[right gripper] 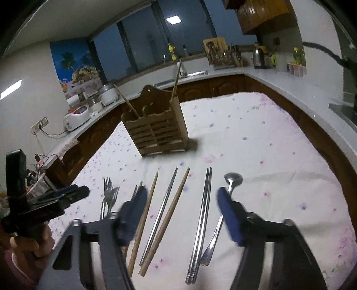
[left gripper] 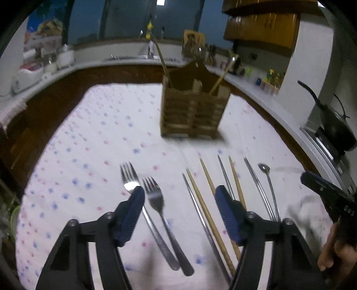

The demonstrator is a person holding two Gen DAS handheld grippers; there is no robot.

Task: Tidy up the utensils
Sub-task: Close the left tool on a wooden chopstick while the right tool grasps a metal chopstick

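The forks point(left gripper: 156, 200), chopsticks point(right gripper: 169, 214) and spoon point(right gripper: 223, 212) lay in a row on the dotted cloth point(right gripper: 256, 138), in front of the wooden holder point(right gripper: 156, 129). They looked light, stiff and slippery; mid-shaft seemed the safest place to grip. The left gripper point(left gripper: 178, 196) and right gripper point(right gripper: 180, 196) were both open and empty. Neighbouring pieces lay close, so one could be pushed aside.

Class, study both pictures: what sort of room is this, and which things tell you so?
Most likely a home kitchen: a white worktop with a sink and tap under dark windows, a steel electric kettle, and brown wooden wall cupboards.
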